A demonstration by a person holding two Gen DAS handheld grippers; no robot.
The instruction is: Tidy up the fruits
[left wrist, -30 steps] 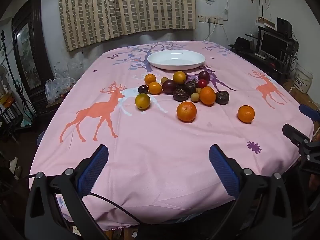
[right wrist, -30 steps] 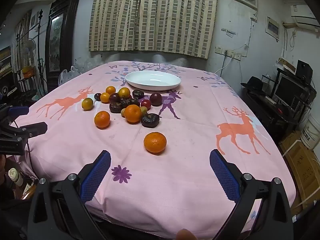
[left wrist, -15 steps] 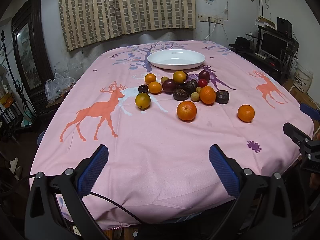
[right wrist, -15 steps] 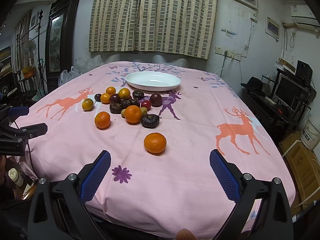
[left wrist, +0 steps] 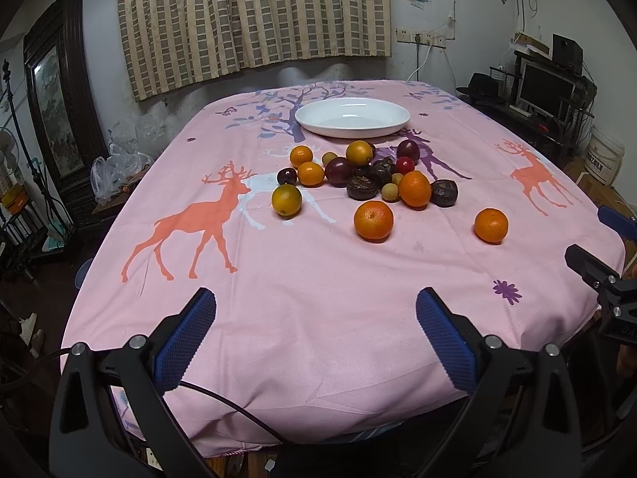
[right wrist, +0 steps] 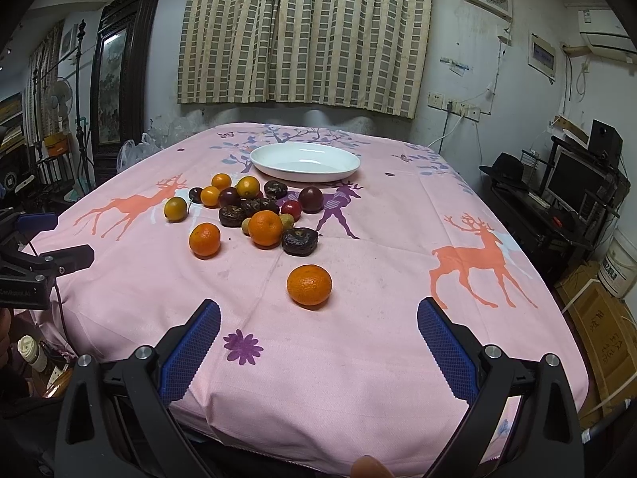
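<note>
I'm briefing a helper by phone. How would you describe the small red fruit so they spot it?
Start at the white oval plate. In the fruit cluster before it, find the small glossy red fruit, the only bright red one.

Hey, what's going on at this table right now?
Someone is about to sort fruit using two handheld tongs. The left tongs and right tongs both hang open and empty over the near table edge. The white plate is empty, and the fruit pile sits untouched on the pink tablecloth, with one stray orange nearest the right tongs.
</note>
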